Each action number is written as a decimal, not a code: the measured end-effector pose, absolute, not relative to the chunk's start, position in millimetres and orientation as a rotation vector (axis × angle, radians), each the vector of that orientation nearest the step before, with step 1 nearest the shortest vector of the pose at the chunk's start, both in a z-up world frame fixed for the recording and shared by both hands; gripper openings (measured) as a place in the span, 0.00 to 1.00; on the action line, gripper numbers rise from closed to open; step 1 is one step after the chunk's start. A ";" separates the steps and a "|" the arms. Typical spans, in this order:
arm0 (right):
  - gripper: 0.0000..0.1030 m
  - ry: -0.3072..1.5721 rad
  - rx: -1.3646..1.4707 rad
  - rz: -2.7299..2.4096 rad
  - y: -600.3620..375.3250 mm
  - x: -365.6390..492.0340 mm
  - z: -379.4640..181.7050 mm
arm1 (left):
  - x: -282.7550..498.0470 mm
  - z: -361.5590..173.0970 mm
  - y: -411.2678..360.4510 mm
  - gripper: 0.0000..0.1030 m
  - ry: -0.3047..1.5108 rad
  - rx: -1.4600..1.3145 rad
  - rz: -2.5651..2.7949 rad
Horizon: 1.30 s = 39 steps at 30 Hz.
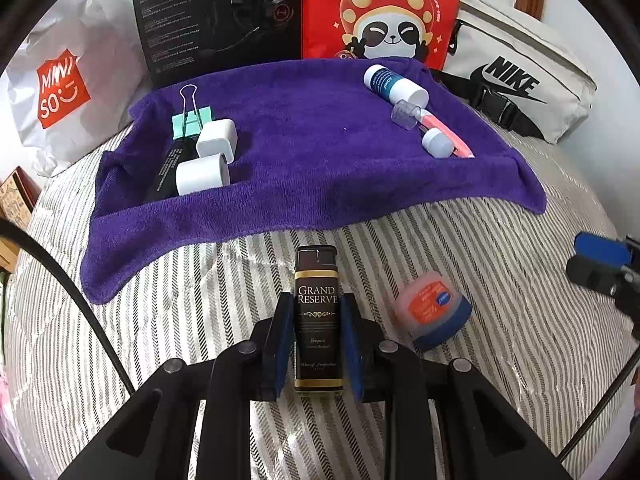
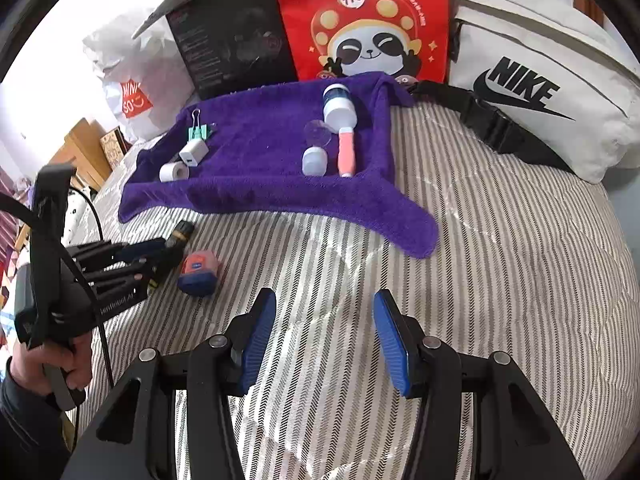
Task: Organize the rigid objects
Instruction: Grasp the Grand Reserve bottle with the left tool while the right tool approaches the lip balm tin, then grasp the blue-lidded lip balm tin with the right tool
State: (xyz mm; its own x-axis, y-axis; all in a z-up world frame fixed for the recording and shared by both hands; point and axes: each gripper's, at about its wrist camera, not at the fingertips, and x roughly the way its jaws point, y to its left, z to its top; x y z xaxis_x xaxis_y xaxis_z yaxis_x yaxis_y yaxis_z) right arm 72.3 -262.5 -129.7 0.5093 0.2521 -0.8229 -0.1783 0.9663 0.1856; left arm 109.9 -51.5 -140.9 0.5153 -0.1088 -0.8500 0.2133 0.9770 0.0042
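Note:
My left gripper [image 1: 317, 300] is shut on a dark "Grand Reserve" bottle [image 1: 316, 264] that lies on the striped bedding, its cap toward the purple towel [image 1: 300, 184]. From the right wrist view the same gripper [image 2: 160, 256] and bottle [image 2: 182, 234] show at the left. An orange-and-blue tin [image 1: 432, 312] rests just right of the bottle. The towel's left side carries a binder clip [image 1: 191, 120], two white chargers [image 1: 216, 142] and a black item. On its right side are a white-blue bottle [image 1: 394, 84], a pink tube [image 1: 448, 136] and a small jar. My right gripper [image 2: 325, 300] is open over bare bedding.
Behind the towel stand a white Miniso bag [image 1: 60, 92], a black box [image 1: 216, 16], a red panda bag [image 1: 380, 12] and a white Nike bag [image 1: 516, 80]. A hand [image 2: 60, 360] holds the left gripper's handle, with a cable beside it. Wooden furniture shows far left.

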 end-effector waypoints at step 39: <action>0.47 0.897 -0.134 0.335 -134.6 78.3 -169.3 | 65.7 -145.9 38.7 0.22 0.891 0.012 -0.052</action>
State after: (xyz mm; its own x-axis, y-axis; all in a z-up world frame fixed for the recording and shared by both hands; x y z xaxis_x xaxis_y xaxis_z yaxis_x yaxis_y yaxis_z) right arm 78.3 -134.6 -169.3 0.5760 0.2295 -0.7846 -0.3408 0.9398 0.0247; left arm 65.7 38.7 -145.9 0.6276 -0.0406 -0.7775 0.0508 0.9986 -0.0112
